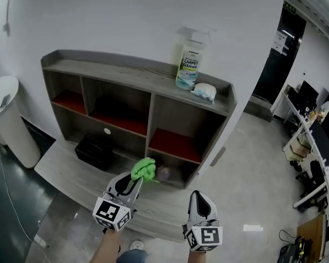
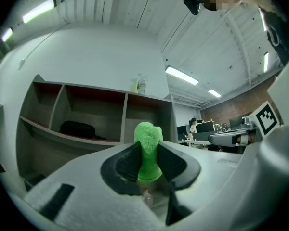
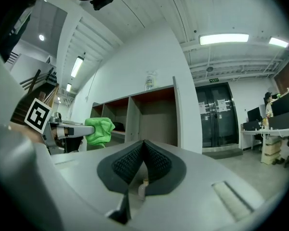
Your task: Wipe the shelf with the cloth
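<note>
The left claw (image 1: 136, 181) is clamped on a bunched green cloth (image 1: 144, 170). The cloth sticks out from between its jaws, just in front of the lower middle part of the shelf (image 1: 137, 80). The right claw (image 1: 199, 195) hangs in front of the shelf's right end, its jaws pressed together with nothing between them. On top of the shelf, near its right end, stands a spray bottle (image 1: 189, 64) with a white rag (image 1: 204, 92) just beside it. A black box (image 1: 94, 149) sits low in the shelf's left part.
</note>
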A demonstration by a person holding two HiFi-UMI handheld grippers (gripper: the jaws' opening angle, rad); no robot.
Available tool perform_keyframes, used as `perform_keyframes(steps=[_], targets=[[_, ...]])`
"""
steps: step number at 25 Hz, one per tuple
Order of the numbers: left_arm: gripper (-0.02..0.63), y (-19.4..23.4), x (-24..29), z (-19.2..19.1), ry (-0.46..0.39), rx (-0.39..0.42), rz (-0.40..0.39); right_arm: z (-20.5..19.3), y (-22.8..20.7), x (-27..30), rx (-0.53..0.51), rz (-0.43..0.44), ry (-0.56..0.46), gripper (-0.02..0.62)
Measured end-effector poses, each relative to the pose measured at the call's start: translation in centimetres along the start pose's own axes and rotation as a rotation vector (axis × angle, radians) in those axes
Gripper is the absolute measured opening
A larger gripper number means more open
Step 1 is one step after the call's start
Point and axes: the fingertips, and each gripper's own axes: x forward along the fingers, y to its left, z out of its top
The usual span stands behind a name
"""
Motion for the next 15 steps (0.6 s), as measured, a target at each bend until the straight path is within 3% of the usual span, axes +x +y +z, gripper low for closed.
perform_keyframes(steps=[6, 9, 15], targets=[[0.086, 3.1, 7.2, 0.4, 0.007, 0.005, -0.005, 0.7, -1.5, 7.3, 0.000, 0.033, 0.008, 0.009], [0.086, 3.4, 9.1, 1.4, 0.004, 0.040, 0.014, 1.3, -2.1, 9.3, 0.009, 0.053, 0.008, 0.009], [0.086, 4.1, 11.4, 1.7, 0.021, 0.029, 0.069, 2.6, -2.1, 11.8, -0.010, 0.124, -0.005, 0.009]])
